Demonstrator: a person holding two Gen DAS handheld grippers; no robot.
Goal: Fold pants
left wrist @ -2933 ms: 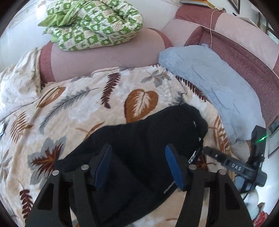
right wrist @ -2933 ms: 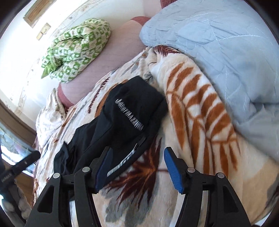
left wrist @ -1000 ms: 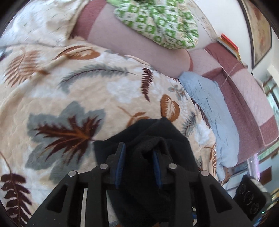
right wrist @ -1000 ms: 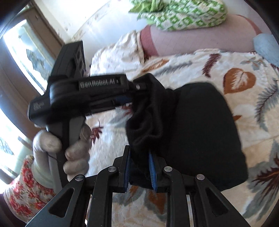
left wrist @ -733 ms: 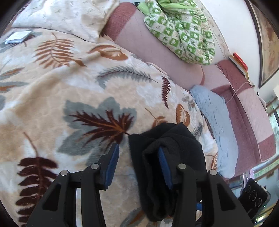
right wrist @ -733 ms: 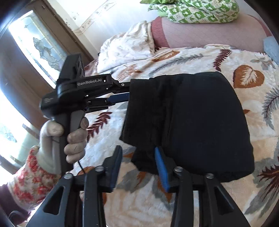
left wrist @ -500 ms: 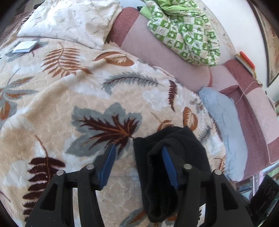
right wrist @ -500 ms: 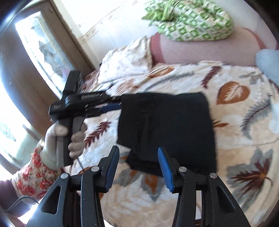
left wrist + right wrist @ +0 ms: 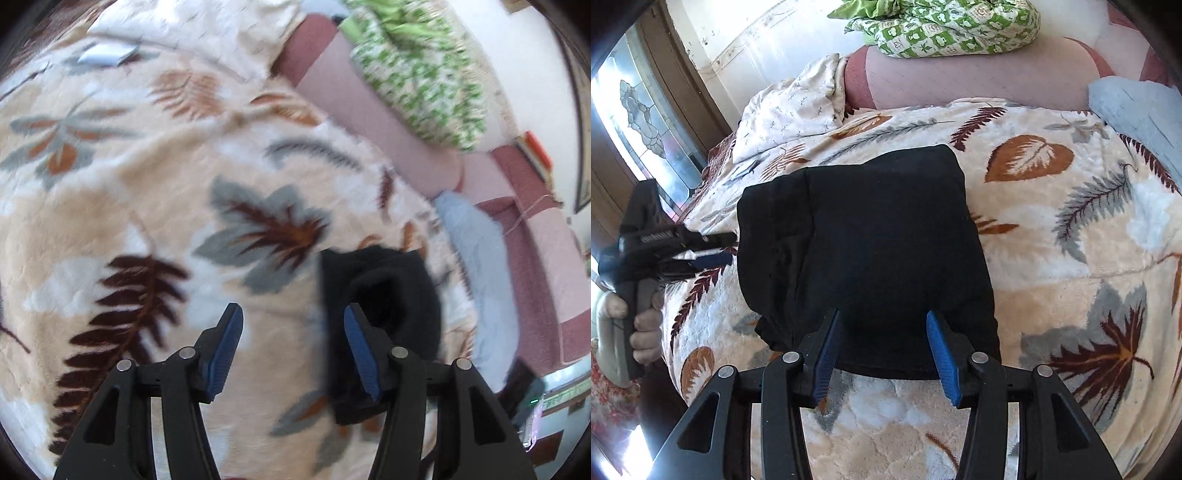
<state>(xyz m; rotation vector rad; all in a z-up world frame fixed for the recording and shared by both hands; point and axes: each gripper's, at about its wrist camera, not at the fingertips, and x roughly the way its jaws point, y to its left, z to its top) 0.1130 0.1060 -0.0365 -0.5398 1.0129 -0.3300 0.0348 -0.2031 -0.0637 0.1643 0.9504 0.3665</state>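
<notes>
On the leaf-print blanket point(image 9: 1071, 258) of the bed, the black pants point(image 9: 864, 251) lie folded into a compact rectangle. The right gripper point(image 9: 882, 343) at 6 o'clock and the left gripper point(image 9: 713, 254) at 9 o'clock both have jaws apart, holding nothing, probably because the fold looks finished.

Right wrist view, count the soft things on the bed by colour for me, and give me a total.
Black: 1, the folded pants.
Green and white checked: 1, the bundled quilt.
Light blue: 1, the blanket at the right edge.
White with small print: 1, the pillow.
Cream with leaf print: 1, the bedspread under them all.
Total: 5.
</notes>
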